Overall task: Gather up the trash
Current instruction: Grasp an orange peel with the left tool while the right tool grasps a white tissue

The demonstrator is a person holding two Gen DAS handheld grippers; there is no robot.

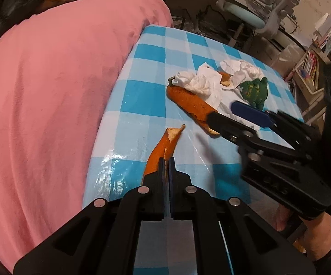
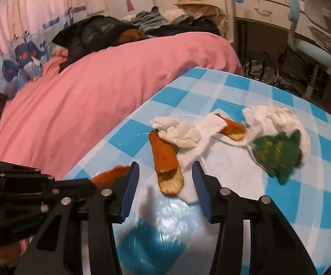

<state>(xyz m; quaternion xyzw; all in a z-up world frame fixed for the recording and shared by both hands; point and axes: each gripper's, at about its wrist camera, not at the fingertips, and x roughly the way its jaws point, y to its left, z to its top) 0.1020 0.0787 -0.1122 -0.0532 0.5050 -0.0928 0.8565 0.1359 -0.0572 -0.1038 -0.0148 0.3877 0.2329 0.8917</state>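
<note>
Trash lies scattered on the blue-and-white checked tablecloth (image 1: 147,52), which butts against a pink blanket (image 1: 50,91) on the left. Nearest that side, the left gripper (image 1: 166,160) has its fingers pinched together on the lower end of a narrow orange peel strip (image 1: 159,151), whose torn pale tip points away over the cloth. Further right, a larger orange peel (image 2: 165,158) lies flat, its pale inner end toward the right wrist camera. The right gripper (image 2: 165,178) stands spread wide, one blue-padded finger on each side of that peel's near end, not closed on it. A crumpled white tissue (image 2: 179,133) overlaps the peel's far end, and another peel piece (image 2: 234,130) shows beyond it, partly under tissue. Rightmost sits a crumpled green wrapper (image 2: 277,153) with yellow print, against more white tissue (image 2: 268,116)
</note>
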